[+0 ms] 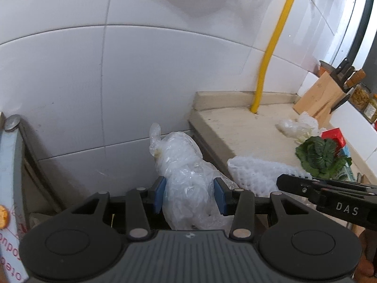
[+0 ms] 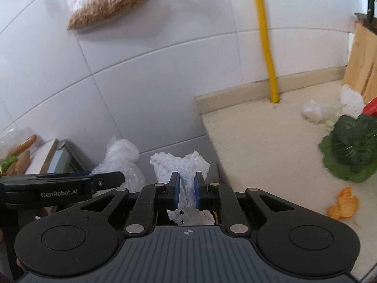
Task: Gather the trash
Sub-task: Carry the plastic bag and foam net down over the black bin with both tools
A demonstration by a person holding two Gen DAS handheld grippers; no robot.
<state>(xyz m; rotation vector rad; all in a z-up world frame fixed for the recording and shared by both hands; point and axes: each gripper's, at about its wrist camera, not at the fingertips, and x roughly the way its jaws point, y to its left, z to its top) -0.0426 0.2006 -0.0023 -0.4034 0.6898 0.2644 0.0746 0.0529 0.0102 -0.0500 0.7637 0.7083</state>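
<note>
- Left gripper (image 1: 190, 194): pointing forward and downward toward the gap beside the counter; its 2 blue pads are pinching a crumpled clear plastic bag (image 1: 186, 174), which is bulging between the pads and rising above them to a knotted top.
- Right gripper (image 2: 187, 189): also tilting forward and downward, level across; its 2 pads are standing narrow and squeezing a white foam net sleeve (image 2: 180, 165), which is fanning out above the pads and hanging below them.
- Both grippers are sitting side by side, the left one's arm showing at the lower left of the right wrist view, the right one's arm entering the left wrist view from the lower right.
- Both held pieces of trash are hanging off the left edge of the beige counter (image 2: 259, 146), in front of the white tiled wall (image 1: 94, 82).
- Yellow pipe (image 1: 271, 54): running down the wall to the counter's back edge.
- Leafy green vegetable (image 2: 351, 151): lying on the counter at the right.
- More crumpled white plastic (image 2: 313, 110): lying on the counter near the wooden knife block (image 1: 318, 96), well apart from the grippers.
- Orange peel (image 2: 344, 205): lying on the counter, to the right of the right gripper.
- Bag of brown grain (image 2: 110, 7): hanging on the wall above.
</note>
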